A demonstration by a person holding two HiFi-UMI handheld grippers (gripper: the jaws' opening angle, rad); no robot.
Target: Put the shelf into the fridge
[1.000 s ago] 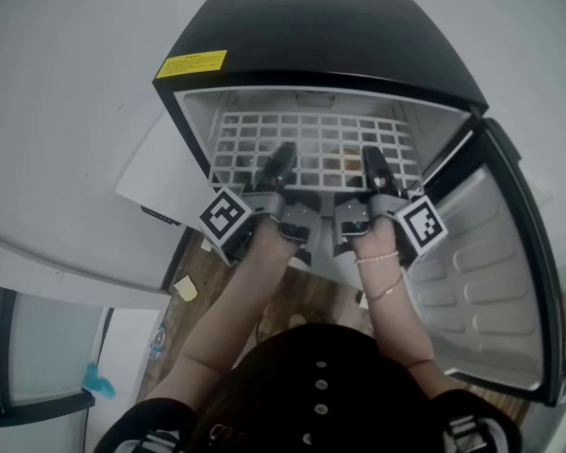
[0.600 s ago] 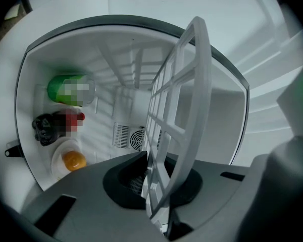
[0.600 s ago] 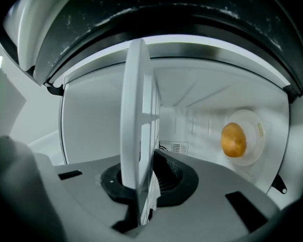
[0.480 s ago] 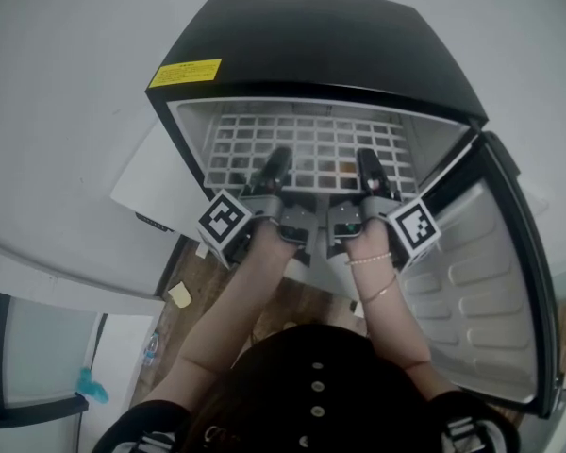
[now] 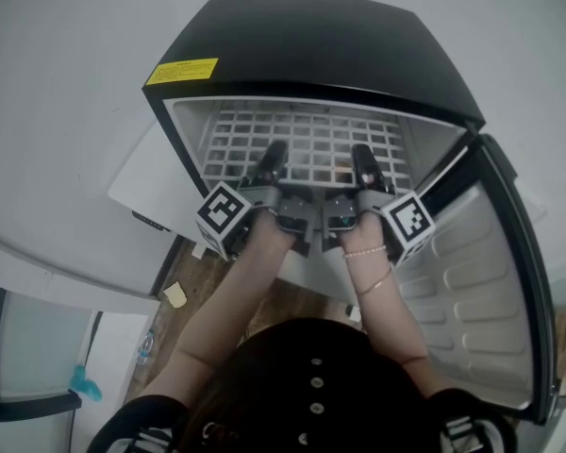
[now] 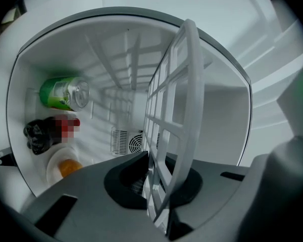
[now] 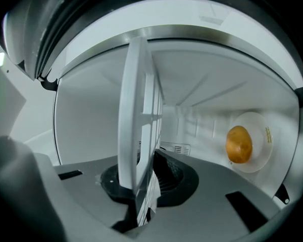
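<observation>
Holding: the left gripper (image 6: 159,185) and the right gripper (image 7: 141,185) each have both jaws pinched on the front rim of the shelf (image 5: 307,140), the white bar running between the dark pads.
Shelf: a white grid lying across the inside of the fridge (image 5: 340,41), most of it within the compartment, its front rim at the fridge's mouth.
Grippers' place: side by side at the fridge's mouth, left one left of the middle, right one right of it, marker cubes turned outward.
Fridge: a small black box with a white interior, seen from above, with a yellow label (image 5: 181,71) on its top near the left front corner.
Door (image 5: 491,291): swung open at the fridge's right side, showing its white moulded lining.
Inside the fridge: a green can (image 6: 60,92) lying on its side, a dark item (image 6: 38,135) partly blurred, and a white plate (image 7: 257,150) bearing a yellow-orange food (image 7: 239,144); a vent grille (image 6: 129,141) on the back wall.
Person: bare forearms reaching to the fridge's mouth, bracelets (image 5: 370,256) on the right wrist.
</observation>
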